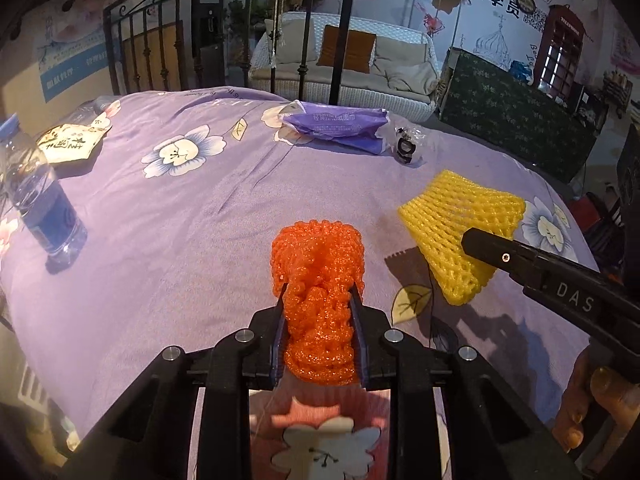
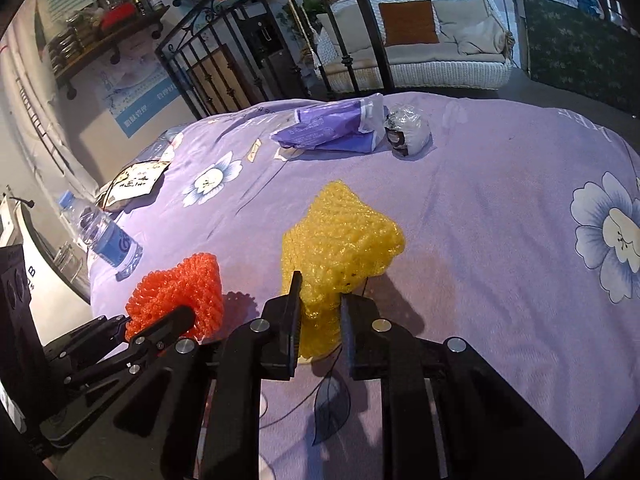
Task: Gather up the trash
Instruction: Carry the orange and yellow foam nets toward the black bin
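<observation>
Left wrist: orange foam net (image 1: 318, 280) tongs-squashed.

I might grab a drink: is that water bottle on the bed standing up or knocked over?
Standing up. The water bottle rests on its base on the purple bedspread, blue cap on top.

on the bedspread (image 1: 180, 208), the bottle (image 1: 40, 204) stands left, the wrapper (image 1: 336, 124) behind both foam nets (image 1: 320, 264).

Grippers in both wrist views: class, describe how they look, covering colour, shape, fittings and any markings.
Both the left gripper and the right gripper are matte black, with angular linkage arms joined by round silver bolts. Finger pads look bluish and ribbed. White letters "DAS" mark the right gripper's side.
</observation>
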Demonstrator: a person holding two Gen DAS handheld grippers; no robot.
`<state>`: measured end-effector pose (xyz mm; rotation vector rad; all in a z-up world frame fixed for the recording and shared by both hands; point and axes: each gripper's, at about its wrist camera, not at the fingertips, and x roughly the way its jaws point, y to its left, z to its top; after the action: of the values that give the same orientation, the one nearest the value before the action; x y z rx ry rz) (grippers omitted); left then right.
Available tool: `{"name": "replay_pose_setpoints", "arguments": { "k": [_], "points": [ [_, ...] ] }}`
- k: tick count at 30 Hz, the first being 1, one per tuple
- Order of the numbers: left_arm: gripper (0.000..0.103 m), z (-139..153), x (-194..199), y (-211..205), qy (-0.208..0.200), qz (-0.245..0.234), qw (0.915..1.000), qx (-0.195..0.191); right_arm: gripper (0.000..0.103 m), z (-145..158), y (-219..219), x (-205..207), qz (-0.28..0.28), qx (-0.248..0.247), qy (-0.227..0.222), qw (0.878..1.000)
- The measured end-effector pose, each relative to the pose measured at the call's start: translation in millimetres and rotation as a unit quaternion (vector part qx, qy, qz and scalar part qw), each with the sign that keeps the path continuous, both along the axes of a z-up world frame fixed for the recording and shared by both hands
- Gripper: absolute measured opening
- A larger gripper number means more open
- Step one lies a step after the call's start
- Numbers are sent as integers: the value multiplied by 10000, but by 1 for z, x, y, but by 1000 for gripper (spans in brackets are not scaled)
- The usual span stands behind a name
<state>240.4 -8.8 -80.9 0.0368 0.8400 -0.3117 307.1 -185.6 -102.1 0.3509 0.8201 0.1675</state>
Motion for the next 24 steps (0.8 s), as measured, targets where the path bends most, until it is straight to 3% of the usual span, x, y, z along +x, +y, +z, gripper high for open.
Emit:
{"name": "replay_pose_setpoints", "arguments": {
  "k": [8, 24],
  "points": [
    [26, 11, -48, 20, -35, 142, 9995, -286, 18, 11, 10, -62, 287, -82, -232, 9993],
    [26, 24, -121, 45, -134, 249, 9986, -439, 18, 20, 29, -152, 1054, -332, -577, 9922]
  ]
}}
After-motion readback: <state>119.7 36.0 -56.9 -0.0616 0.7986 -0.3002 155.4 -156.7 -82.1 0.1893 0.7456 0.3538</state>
